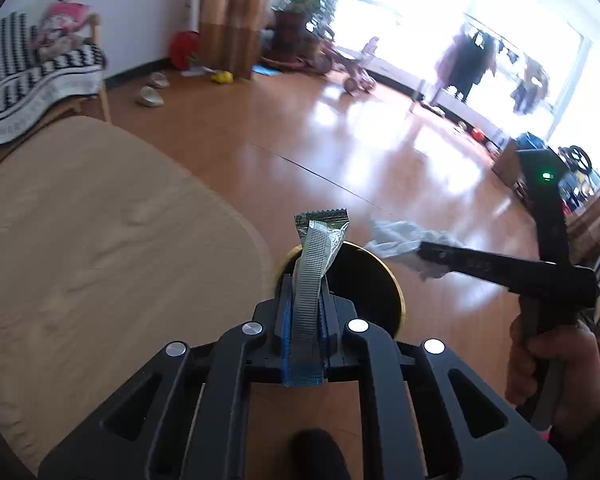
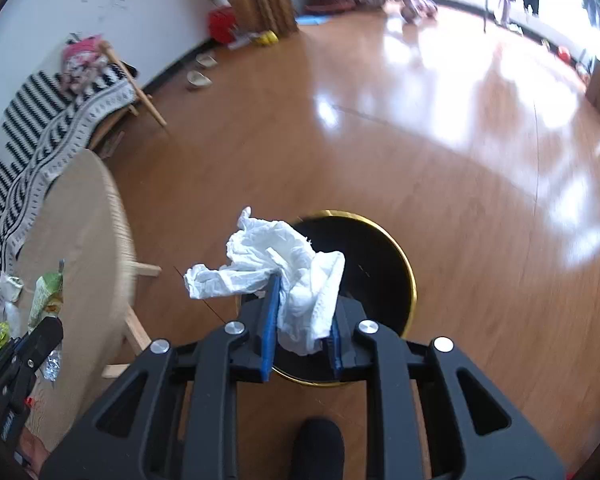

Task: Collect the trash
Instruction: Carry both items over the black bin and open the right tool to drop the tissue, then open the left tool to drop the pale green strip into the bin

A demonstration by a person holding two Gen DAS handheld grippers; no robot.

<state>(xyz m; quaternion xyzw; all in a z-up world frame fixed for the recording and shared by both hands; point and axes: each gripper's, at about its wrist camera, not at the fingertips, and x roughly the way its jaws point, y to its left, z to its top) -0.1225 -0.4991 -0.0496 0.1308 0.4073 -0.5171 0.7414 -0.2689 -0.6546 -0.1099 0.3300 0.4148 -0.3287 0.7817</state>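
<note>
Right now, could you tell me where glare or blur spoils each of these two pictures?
Left wrist view: the window is blown out white, and glare patches streak the wooden floor; the far room is blurred, though the snack wrapper stays sharp. Right wrist view: glare washes the floor's upper right, the round table edge smears, the crumpled tissue is crisp.

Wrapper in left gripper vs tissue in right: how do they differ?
The wrapper is a flat, narrow foil strip with a serrated end; the tissue is white, crumpled and bulky. The wrapper stands straight out of shut jaws; the tissue spills sideways past wider-set pads. Both are clamped and held over the bin.
</note>
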